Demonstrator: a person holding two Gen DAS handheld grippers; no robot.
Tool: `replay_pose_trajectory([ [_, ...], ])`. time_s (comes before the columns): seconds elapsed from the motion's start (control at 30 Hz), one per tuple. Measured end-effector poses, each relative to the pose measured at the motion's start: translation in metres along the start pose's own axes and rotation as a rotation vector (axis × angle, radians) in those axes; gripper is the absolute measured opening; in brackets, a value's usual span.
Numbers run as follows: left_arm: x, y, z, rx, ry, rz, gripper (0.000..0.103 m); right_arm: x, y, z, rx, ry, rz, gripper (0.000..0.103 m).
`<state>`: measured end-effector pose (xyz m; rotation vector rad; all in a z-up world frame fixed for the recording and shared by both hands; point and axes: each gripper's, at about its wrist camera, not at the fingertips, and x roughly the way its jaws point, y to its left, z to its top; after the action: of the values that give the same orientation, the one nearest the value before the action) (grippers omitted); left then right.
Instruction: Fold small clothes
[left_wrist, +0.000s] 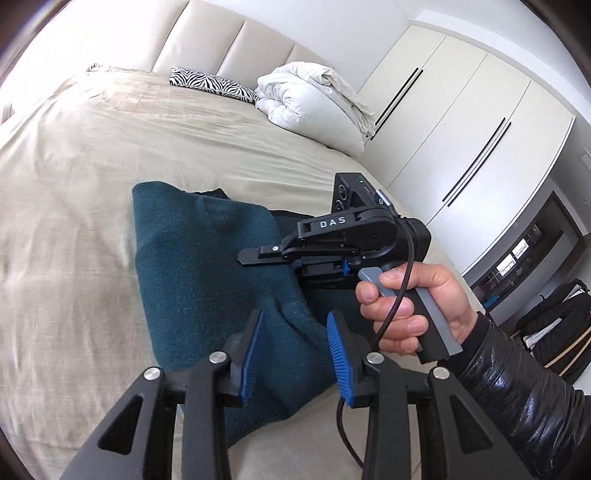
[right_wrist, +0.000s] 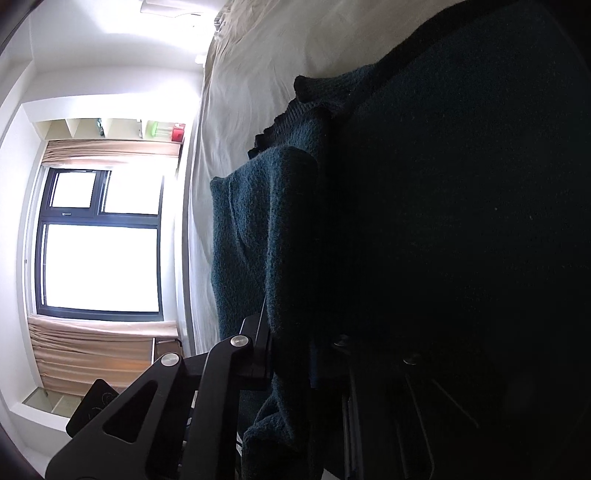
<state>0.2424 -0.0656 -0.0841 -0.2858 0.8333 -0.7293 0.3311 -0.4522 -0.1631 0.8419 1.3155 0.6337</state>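
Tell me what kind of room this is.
Most likely a bedroom: a wide bed under a beige sheet, a padded cream headboard, and tall white wardrobe doors beside it.

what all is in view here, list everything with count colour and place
dark teal fleece garment: one, teal, partly folded on the bed near its right edge
beige bedsheet: one, beige, covering the bed
zebra-print pillow: one, black and white, at the headboard
white folded duvet: one, white, far right corner of the bed
cream padded headboard: one, cream, behind the bed
white wardrobe doors: several, white with black handles, right of the bed
dark-framed window: one, bright, beige curtains beside it
right gripper: one, black, shut on the garment
right hand: one, black sleeve, holding the right gripper's handle
left gripper: one, black with blue pads, open over the garment
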Motion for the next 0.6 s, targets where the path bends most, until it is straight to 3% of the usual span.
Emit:
replay_pose_trajectory([
  [0.17, -0.002, 0.017, 0.005, -0.064, -0.013, -0.003, 0.037, -0.035, 0.011, 0.006, -0.051, -0.011, -0.09, 0.011],
  [0.3, 0.006, 0.009, 0.004, -0.034, 0.005, 0.004, 0.037, -0.07, 0.003, 0.012, -0.063, -0.038, -0.146, 0.011],
  [0.5, 0.024, -0.008, -0.001, 0.01, 0.025, 0.032, 0.045, -0.127, -0.032, 0.016, -0.04, -0.091, -0.201, 0.011],
  [0.6, 0.038, -0.017, 0.004, 0.016, 0.031, 0.034, 0.045, -0.151, -0.065, 0.013, 0.034, -0.138, -0.219, 0.011],
])
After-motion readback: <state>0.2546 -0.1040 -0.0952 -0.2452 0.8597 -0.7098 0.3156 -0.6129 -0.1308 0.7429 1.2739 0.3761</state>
